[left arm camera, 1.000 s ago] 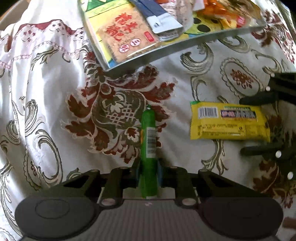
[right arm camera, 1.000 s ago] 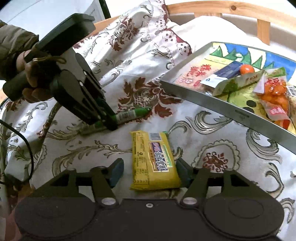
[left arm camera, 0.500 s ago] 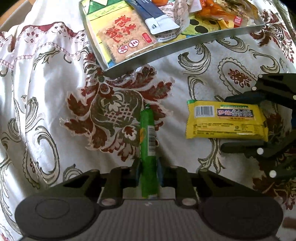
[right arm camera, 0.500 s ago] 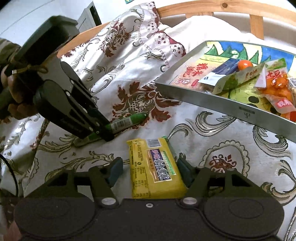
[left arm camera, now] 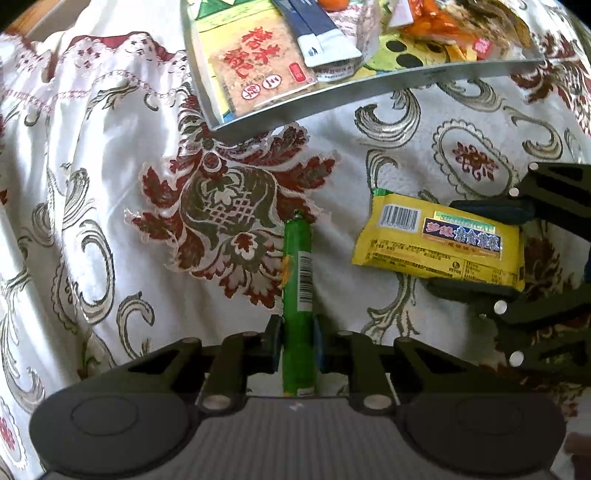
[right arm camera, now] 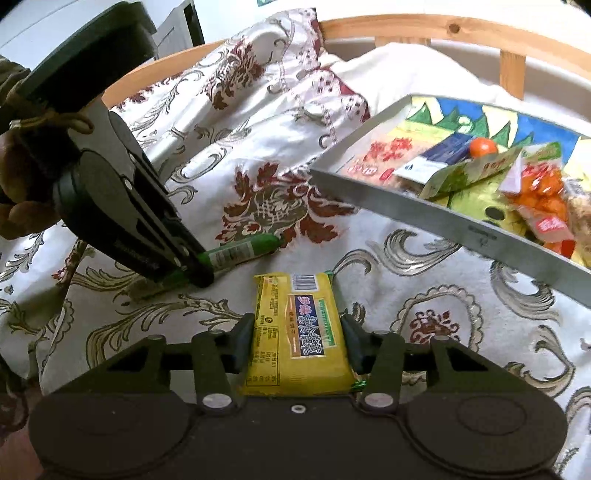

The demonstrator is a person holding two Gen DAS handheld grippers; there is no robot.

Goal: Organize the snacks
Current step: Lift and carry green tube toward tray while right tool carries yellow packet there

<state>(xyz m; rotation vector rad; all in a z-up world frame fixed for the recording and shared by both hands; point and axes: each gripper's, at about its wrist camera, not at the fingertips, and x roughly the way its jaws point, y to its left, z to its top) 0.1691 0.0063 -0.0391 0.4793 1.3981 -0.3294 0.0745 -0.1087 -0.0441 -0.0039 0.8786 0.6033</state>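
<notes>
The left gripper (left arm camera: 297,345) is clenched on a green snack stick (left arm camera: 298,291) lying on the patterned cloth (left arm camera: 110,184). Just to its right, the right gripper (right arm camera: 297,341) grasps a yellow snack packet (right arm camera: 297,332) by its long sides. The metal tray (right arm camera: 424,212) of snacks sits farther back.

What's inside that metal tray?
The tray holds snack packets: a tan one with red characters, a navy-and-white one, orange sweets and a small orange ball. Whatever lies beneath the piled packets is covered.
</notes>
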